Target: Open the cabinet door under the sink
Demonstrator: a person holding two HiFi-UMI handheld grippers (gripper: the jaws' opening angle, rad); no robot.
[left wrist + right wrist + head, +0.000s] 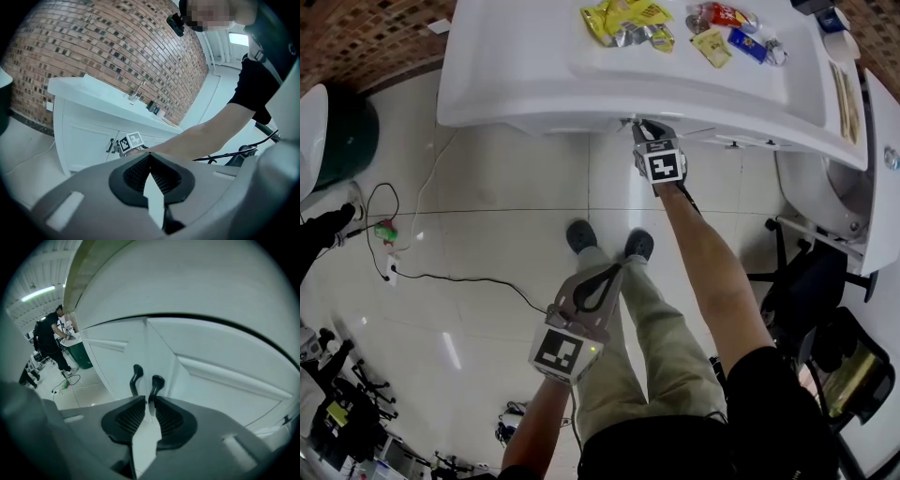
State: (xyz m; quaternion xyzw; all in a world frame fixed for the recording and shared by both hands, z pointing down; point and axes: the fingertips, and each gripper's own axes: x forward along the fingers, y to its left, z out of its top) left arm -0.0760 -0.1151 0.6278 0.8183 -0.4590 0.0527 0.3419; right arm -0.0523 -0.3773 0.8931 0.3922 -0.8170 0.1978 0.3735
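The white sink counter overhangs the cabinet with its two white doors. Two black handles stand side by side at the door seam: the left handle is free, and the right handle runs down between my right gripper's pads. My right gripper is shut on that handle, tucked under the counter edge in the head view. Lower down, my left gripper hangs shut and holding nothing in front of the person's legs. It points at the cabinet from some way off.
Snack packets lie on the counter top. A black cable trails over the tiled floor at the left, near a dark green bin. An office chair stands at the right. A person works far off.
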